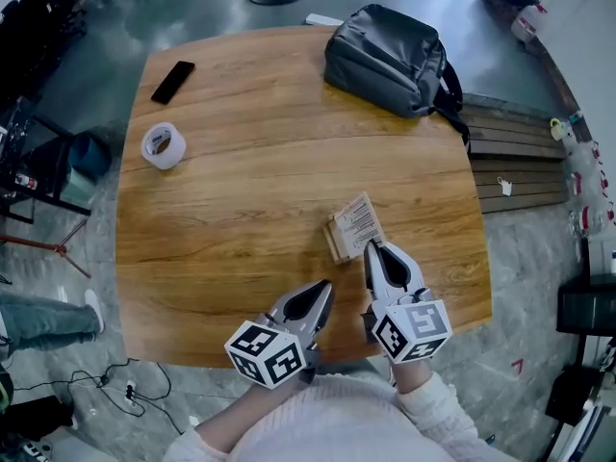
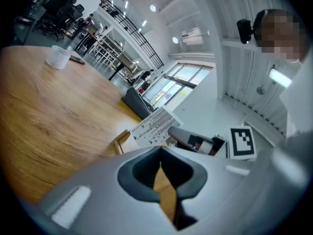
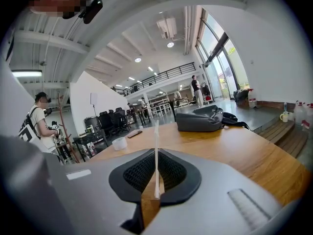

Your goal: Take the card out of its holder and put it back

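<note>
A white printed card [image 1: 358,221] stands tilted beside a small wooden holder [image 1: 337,242] on the table's near right part. I cannot tell whether its lower edge sits in the slot. My right gripper [image 1: 370,246] is shut on the card's near edge. In the right gripper view the card [image 3: 156,146] shows edge-on as a thin white line between the dark pads [image 3: 139,173]. My left gripper [image 1: 325,287] is just left of the right one, near the holder, with its jaws together and nothing in them. The left gripper view shows the card [image 2: 154,125] and the holder [image 2: 120,141] ahead.
A grey backpack [image 1: 390,58] lies at the table's far right, a black phone [image 1: 172,81] and a tape roll [image 1: 163,145] at the far left. The wooden table [image 1: 241,200] ends close to my body. Wooden planks [image 1: 515,162] lie beyond its right edge.
</note>
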